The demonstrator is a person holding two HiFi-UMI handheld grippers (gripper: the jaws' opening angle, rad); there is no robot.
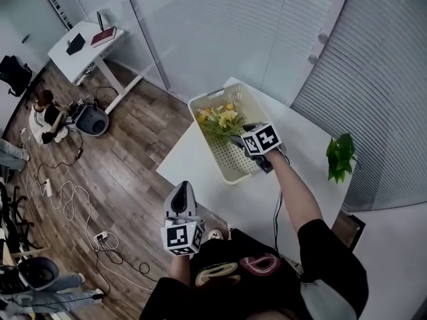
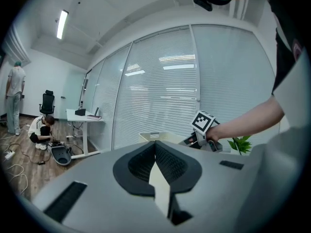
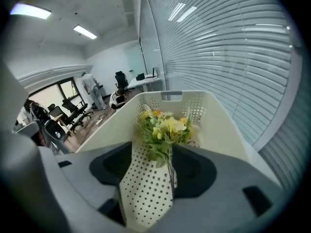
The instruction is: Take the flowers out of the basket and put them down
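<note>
A cream perforated basket [image 1: 233, 171] stands on the white table [image 1: 200, 172], with a bunch of yellow flowers [image 1: 221, 119] lying in its far half. My right gripper [image 1: 236, 139] reaches down into the basket just behind the flowers. In the right gripper view its jaws [image 3: 153, 147] stand open, the green stems and yellow flowers [image 3: 165, 127] lie between the tips near the right jaw, and the dotted basket [image 3: 218, 125] floor shows through the gap. My left gripper [image 1: 181, 191] hovers over the table's near edge, shut and holding nothing [image 2: 155, 144].
A small green plant [image 1: 340, 155] stands at the table's right edge, near the blinds. Off the table's left lies wooden floor with cables, a white desk [image 1: 83, 42] and a person sitting on the floor [image 1: 47, 115].
</note>
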